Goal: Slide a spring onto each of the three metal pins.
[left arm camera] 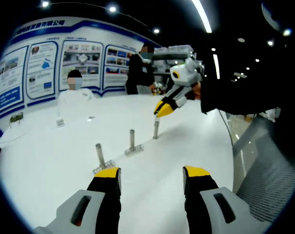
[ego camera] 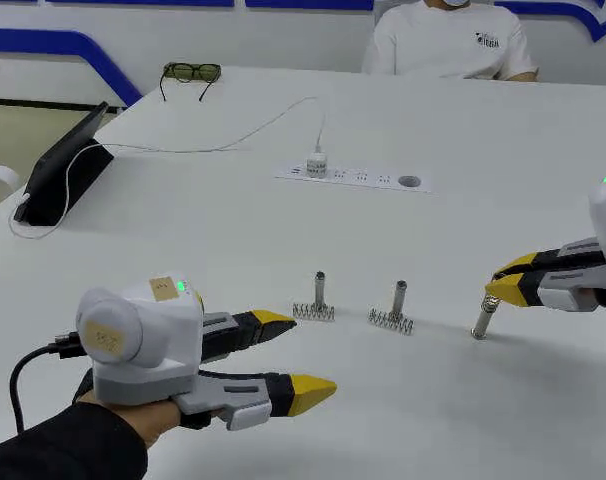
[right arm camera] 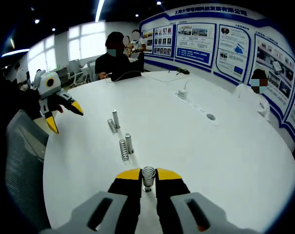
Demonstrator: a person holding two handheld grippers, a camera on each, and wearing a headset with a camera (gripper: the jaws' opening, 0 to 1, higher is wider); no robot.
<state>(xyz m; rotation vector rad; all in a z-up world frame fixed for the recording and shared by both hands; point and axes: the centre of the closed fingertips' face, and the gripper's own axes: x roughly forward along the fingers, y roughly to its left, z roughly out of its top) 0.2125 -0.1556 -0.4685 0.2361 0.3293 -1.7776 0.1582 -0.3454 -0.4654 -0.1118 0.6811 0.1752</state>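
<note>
Right tool (ego camera: 503,287) is at the right edge of the table (ego camera: 233,230). Its jaws are closed on a spring (right arm camera: 148,176), held upright between the yellow tips. The spring sits at the top of the right pin (ego camera: 482,322), which leans a little in the head view. Cannot tell how far down the pin the spring has gone.

Left tool (ego camera: 301,357) is near the front edge, toward the left. Its jaws are wide apart with nothing in them.

Middle pin (ego camera: 398,297) and left pin (ego camera: 320,288) stand upright mid-table, in a row with the right pin. Each has a loose spring lying flat at its foot: middle spring (ego camera: 391,321) and left spring (ego camera: 313,312). Touching the pin or just beside it, cannot tell.

Power strip (ego camera: 353,177) lies toward the far edge, with a white plug (ego camera: 316,163) on it. Its cable (ego camera: 183,150) runs off toward the left edge. Tablet (ego camera: 63,165) is propped at the left edge. Glasses (ego camera: 191,72) are near the far left corner. A person in a white shirt (ego camera: 451,40) sits at the far edge.
</note>
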